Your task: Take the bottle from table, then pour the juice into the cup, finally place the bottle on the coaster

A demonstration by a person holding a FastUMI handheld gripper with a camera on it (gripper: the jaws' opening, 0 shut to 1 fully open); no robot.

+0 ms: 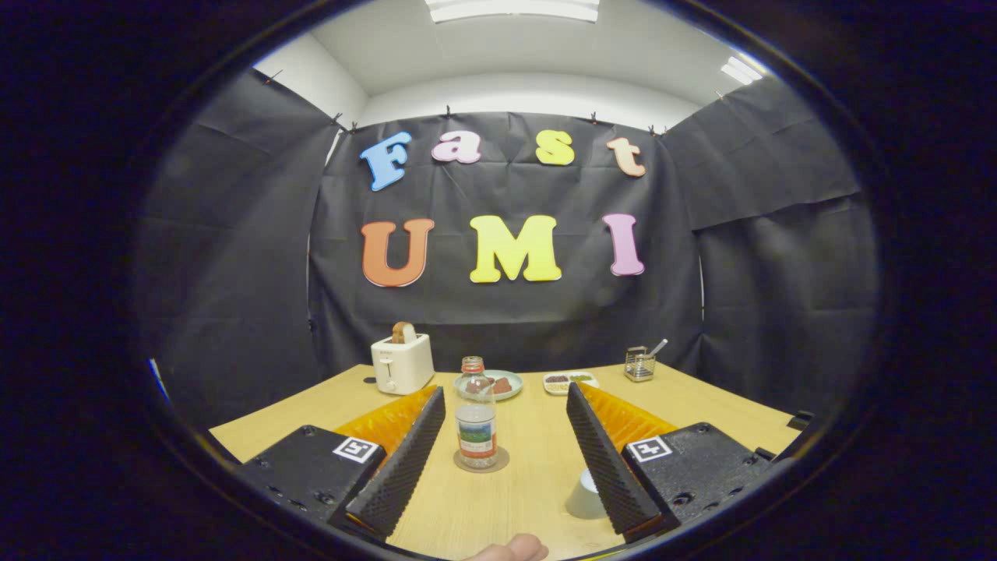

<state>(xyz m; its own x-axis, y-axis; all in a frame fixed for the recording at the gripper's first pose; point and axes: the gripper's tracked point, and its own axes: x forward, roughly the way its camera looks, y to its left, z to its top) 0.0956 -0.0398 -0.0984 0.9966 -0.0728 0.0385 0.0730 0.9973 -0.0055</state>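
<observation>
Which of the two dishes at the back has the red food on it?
The round plate right behind the bottle; the white tray beside it holds darker bits.

A clear bottle [477, 421] with an orange-red cap and a label banded white, green and red stands on a brown coaster [481, 462] on the light wood-grain table [537, 483]. The cup [586, 495] is pale grey. The toaster [401, 363] is cream-white, holding tan bread [403, 333]. A pale green plate [498, 385] carries reddish-brown food. The wire basket [639, 364] is silvery metal. The gripper [506, 405] fingers, spread wide apart, have ridged surfaces.
</observation>
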